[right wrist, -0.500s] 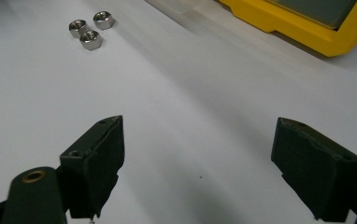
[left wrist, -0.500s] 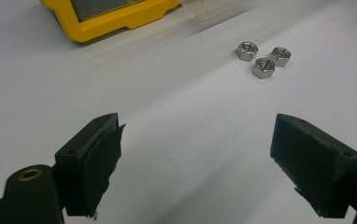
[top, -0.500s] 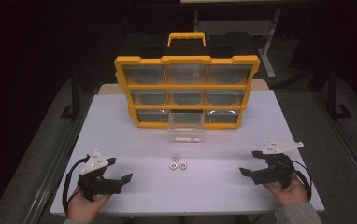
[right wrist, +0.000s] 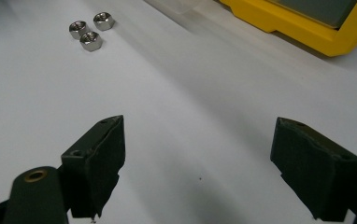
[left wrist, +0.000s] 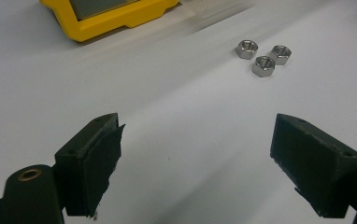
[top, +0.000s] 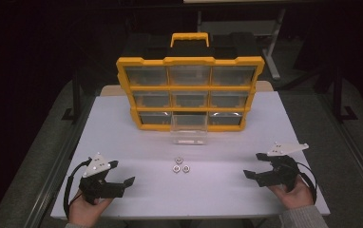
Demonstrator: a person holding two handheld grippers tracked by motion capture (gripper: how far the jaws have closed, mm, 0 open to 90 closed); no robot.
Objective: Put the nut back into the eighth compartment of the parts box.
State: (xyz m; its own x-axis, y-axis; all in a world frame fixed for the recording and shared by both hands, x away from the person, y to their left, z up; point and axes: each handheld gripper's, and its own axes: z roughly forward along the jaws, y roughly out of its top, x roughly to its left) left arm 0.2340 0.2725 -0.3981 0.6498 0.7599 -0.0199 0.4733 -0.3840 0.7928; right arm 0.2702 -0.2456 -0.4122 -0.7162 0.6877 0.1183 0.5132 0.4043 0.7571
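The white rectangular surface [top: 137, 133] is the one bright area in the high view; everything beyond its edges falls into near-black, from nine o'clock round to three. Light seems to come from above, leaving soft, short shadows. That view is grainy and slightly soft. In the left gripper view the three small silver hex nuts [left wrist: 262, 56] at one o'clock are fairly sharp, while the yellow plastic drawer cabinet [left wrist: 116, 18] at twelve smears. In the right gripper view, faint diagonal streaks cross the surface, possibly motion blur.

Three steel hex nuts [top: 180, 166] lie flat, clustered mid-table near the clear drawer [top: 188, 129].
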